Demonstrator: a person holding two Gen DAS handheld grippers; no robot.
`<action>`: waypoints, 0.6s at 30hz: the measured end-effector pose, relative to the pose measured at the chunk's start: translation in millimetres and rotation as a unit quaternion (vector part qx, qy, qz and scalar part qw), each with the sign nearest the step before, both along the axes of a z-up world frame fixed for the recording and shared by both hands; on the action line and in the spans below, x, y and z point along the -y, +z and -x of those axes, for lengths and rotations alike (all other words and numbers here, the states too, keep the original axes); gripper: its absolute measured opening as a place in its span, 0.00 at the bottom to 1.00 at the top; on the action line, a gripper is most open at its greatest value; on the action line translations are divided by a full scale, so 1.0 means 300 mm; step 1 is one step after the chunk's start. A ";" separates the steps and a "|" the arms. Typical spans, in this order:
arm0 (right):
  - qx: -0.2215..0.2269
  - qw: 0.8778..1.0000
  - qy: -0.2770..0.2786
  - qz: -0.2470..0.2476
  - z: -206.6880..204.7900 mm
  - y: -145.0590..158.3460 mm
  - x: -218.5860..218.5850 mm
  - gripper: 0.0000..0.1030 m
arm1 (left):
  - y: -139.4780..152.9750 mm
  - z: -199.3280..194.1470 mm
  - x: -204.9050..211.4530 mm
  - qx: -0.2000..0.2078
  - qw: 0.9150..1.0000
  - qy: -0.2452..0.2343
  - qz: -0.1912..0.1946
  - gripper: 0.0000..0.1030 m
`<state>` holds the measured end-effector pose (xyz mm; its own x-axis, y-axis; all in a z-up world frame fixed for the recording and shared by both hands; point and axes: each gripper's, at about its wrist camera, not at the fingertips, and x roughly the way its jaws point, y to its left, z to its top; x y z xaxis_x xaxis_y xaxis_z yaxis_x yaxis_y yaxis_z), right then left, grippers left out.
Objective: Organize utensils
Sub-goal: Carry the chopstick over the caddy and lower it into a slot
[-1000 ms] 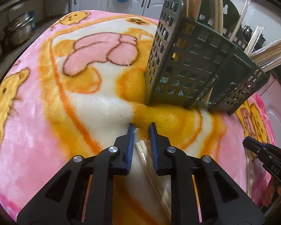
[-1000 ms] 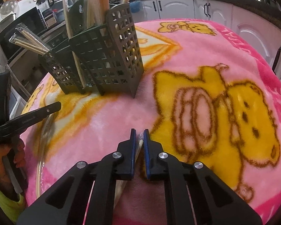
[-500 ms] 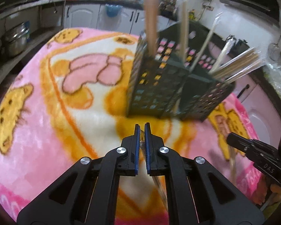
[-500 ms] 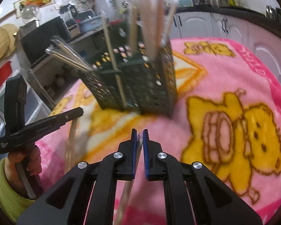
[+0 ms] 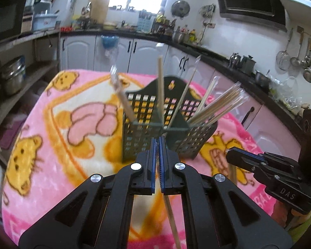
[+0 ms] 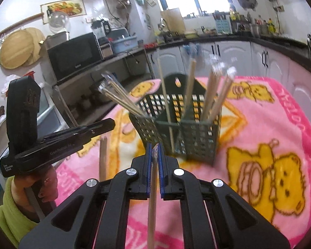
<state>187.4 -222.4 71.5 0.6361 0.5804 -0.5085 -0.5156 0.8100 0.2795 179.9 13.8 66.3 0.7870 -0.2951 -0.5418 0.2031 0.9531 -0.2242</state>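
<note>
Both tongs up off the pink bear blanket (image 5: 51, 145) on the worktop, tilted a bit downward and aimed at the dark mesh utensil caddy (image 5: 143, 132).

Left tongs (image 5: 159, 143): blue pads pinched together on a wrapped chopstick pair (image 5: 172, 217), which runs back from the tips and down under the black frame toward the bottom edge. In the right wrist view, same tongs (image 6: 105, 125) seen side-on at the left, gripped by a hand (image 6: 39, 184) with a lime-green sleeve (image 6: 6, 217) behind it, and that wooden stick (image 6: 103, 157) dangling straight down below the tips.

Right tongs (image 6: 154, 147): also clamped, on another wrapped chopstick pair (image 6: 152, 203), plastic tip poking up just between the pads, rest of it hanging down toward the camera. From the left wrist view, right tongs (image 5: 230, 153) off to the right side, stick (image 5: 232, 171) hanging below.

Caddy (image 6: 188, 137) straight ahead of both sets of tips, just past them, standing upright on the blanket. Several chopsticks already in its compartments, some bare, some in clear wrappers, leaning outward at various angles.
</note>
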 end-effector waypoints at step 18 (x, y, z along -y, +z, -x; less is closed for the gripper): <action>0.087 0.996 -0.001 -0.018 0.005 0.209 0.009 0.06 | 0.230 0.001 0.014 0.080 0.997 -0.008 0.000 0.00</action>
<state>185.8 -225.0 134.1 0.7136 0.5949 -0.3700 -0.5574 0.8021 0.2145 179.4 9.6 135.2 0.8581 -0.3090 -0.4102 0.2522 0.9493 -0.1876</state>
